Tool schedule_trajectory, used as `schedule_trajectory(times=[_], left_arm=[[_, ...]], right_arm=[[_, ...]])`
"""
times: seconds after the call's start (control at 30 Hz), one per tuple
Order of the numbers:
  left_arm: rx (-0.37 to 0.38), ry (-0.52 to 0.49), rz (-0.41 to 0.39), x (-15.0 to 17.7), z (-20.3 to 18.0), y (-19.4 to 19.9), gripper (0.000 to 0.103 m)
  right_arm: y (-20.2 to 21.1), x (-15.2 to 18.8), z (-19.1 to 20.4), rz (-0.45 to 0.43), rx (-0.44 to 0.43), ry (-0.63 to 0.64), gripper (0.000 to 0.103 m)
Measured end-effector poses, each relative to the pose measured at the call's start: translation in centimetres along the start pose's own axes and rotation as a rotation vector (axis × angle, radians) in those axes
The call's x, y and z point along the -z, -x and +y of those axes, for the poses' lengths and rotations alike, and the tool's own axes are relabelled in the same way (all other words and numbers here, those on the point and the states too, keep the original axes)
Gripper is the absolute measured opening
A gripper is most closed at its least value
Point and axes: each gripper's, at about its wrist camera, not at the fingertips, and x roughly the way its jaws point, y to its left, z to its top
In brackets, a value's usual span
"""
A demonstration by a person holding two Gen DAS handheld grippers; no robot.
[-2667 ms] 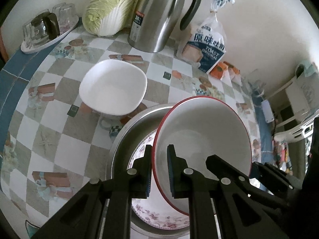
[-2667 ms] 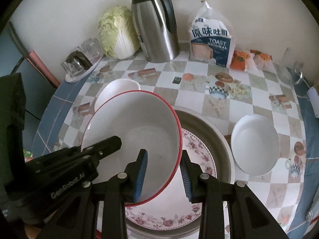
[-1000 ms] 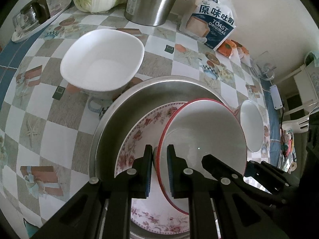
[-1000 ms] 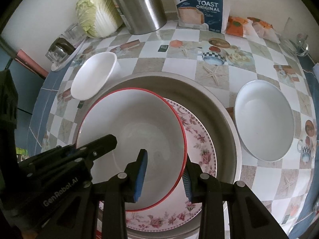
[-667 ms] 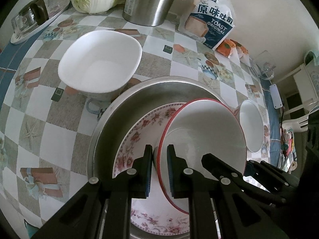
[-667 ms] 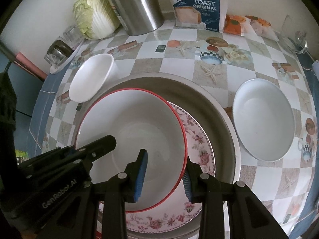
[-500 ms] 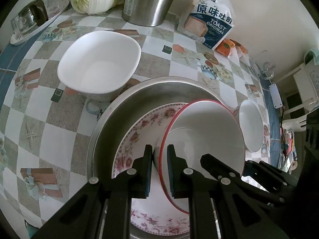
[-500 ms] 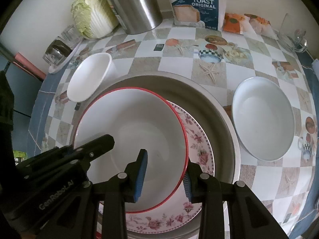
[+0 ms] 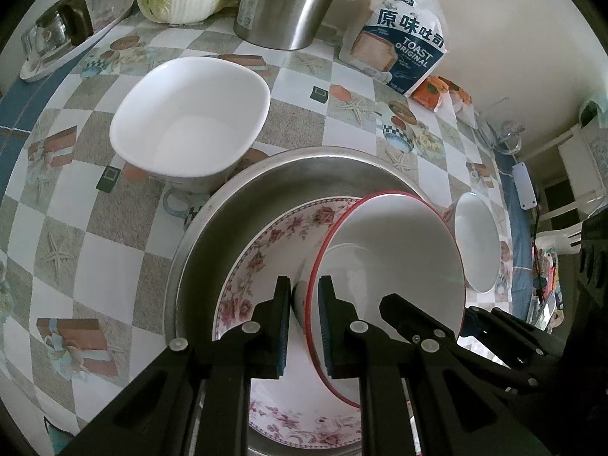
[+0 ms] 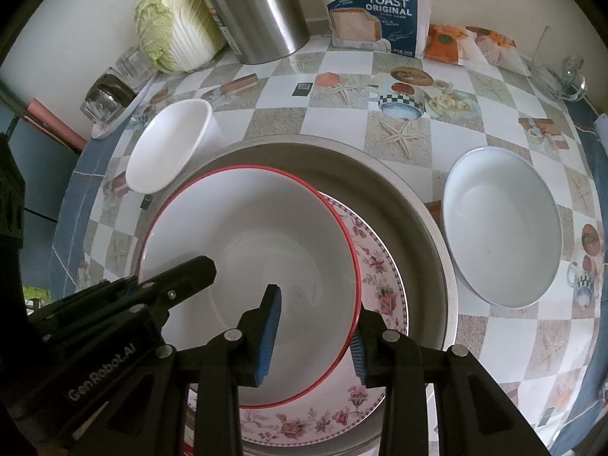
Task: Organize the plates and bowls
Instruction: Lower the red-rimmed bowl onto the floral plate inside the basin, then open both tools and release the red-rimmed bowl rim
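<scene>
A red-rimmed white bowl (image 10: 247, 243) rests on a floral plate (image 10: 380, 266) inside a large steel basin (image 10: 414, 197). My left gripper (image 9: 305, 304) is shut on the bowl's left rim (image 9: 387, 266). My right gripper (image 10: 313, 326) straddles the bowl's right rim with its jaws wider apart, one finger (image 10: 269, 319) inside and one outside. A square white bowl (image 9: 190, 121) stands on the table left of the basin, also in the right wrist view (image 10: 167, 148). A round white bowl (image 10: 501, 239) stands to the right.
Along the back wall are a cabbage (image 10: 174, 19), a steel thermos jug (image 10: 258, 3), a toast bag (image 10: 372, 3), orange snack packets (image 10: 467, 43) and a tray of glasses (image 9: 64, 41). The tablecloth (image 9: 95, 247) is checkered.
Both grippers have lowered the red-rimmed bowl from above the basin onto the floral plate. The right gripper's jaws have since widened around the rim.
</scene>
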Motion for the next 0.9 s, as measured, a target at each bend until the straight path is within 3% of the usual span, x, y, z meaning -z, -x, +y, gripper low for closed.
schedule_trajectory(times=[0.53, 0.9], left_arm=[[-0.007, -0.012, -0.041, -0.2, -0.2, 1.7, 0.016], [-0.010, -0.037, -0.124, -0.1, -1.0, 4.8, 0.018]], right_arm=[[0.6, 0.0, 0.1, -0.015, 0.032, 0.014, 0.036], [4.9, -0.5, 0.5, -0.119, 0.066, 0.044, 0.037]])
